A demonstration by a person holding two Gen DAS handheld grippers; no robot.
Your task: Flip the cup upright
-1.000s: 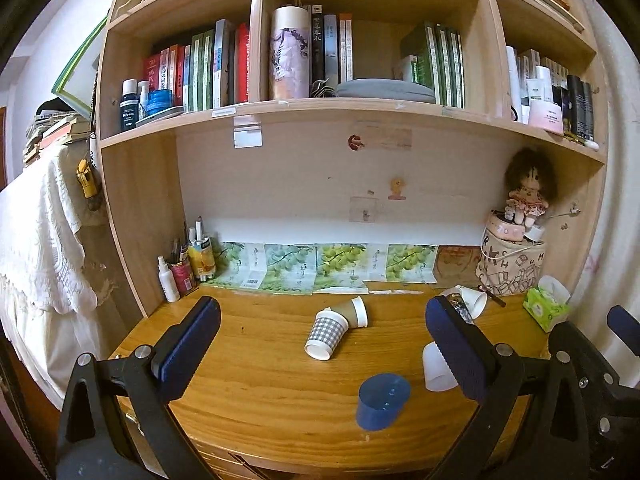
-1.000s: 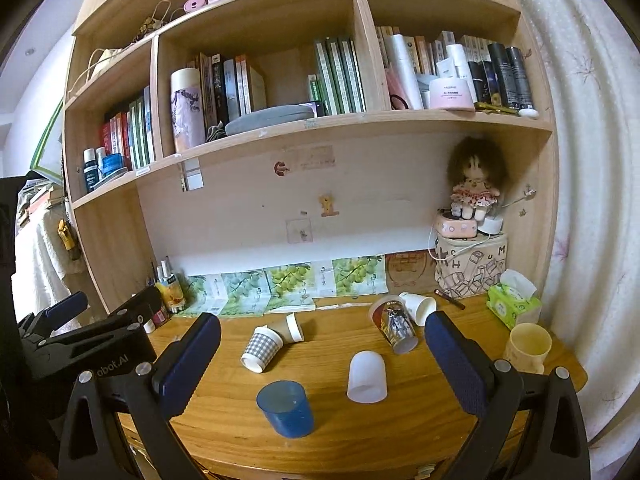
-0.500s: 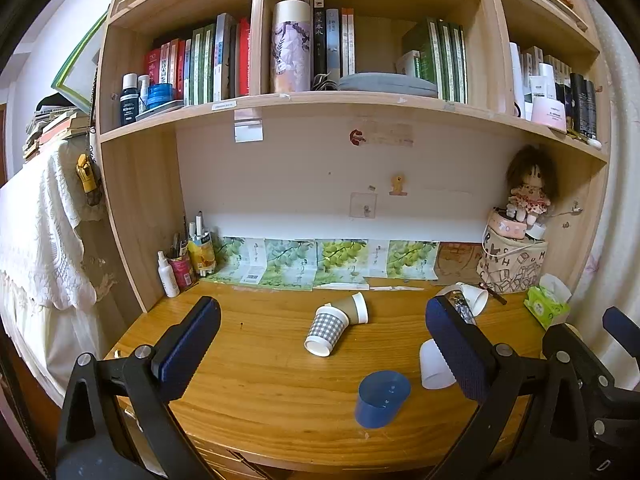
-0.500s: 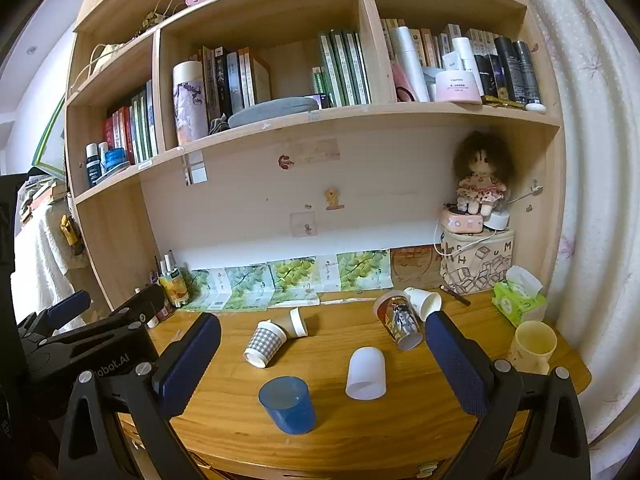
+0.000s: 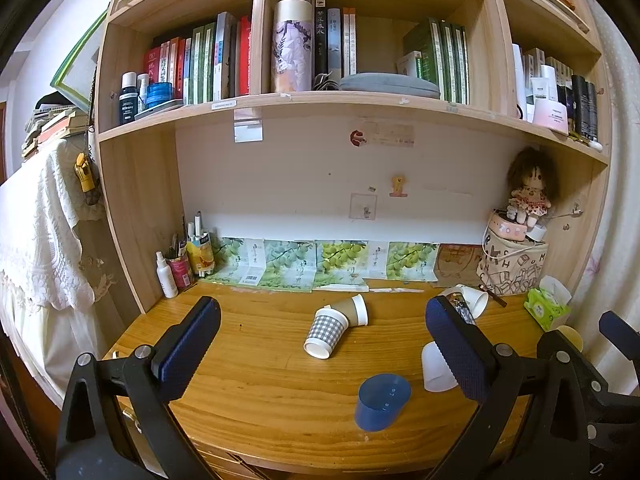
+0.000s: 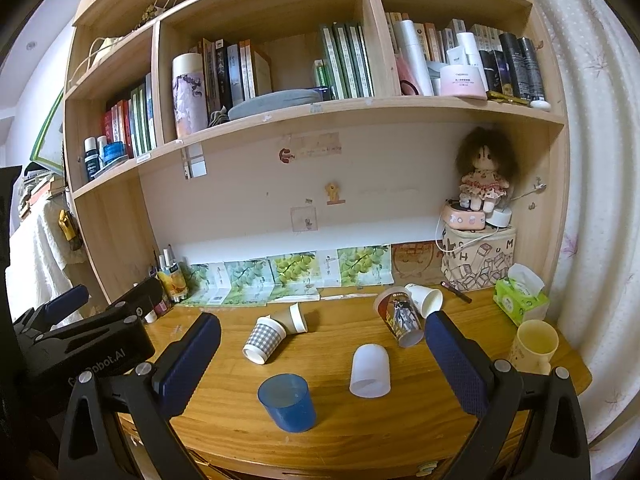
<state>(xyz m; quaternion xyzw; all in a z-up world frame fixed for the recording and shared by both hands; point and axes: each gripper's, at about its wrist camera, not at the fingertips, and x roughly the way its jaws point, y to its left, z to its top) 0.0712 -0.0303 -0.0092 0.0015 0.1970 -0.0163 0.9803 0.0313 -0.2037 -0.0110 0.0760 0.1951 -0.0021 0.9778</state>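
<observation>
Several cups lie on their sides on the wooden desk [image 6: 224, 384]: a checked paper cup [image 6: 264, 338] [image 5: 326, 334], a brown paper cup [image 6: 290, 318] [image 5: 352, 310], a printed cup [image 6: 400, 316], a white paper cup [image 6: 426, 298] and a frosted white cup [image 6: 370, 370] [image 5: 434, 368]. A blue cup [image 6: 288, 402] [image 5: 382, 402] stands upright near the front. A yellow cup [image 6: 534, 346] stands upright at the right. My left gripper [image 5: 320, 344] and right gripper [image 6: 322, 354] are open and empty, held back from the desk's front edge.
Bottles and pens [image 5: 182, 262] stand at the back left. A patterned bag with a doll [image 6: 480, 256] and a green tissue pack [image 6: 520, 298] sit at the back right. Shelves of books [image 6: 280, 76] rise above the desk.
Both grippers have risen slightly, so the desk and cups sit a little lower in view. No cup has moved.
</observation>
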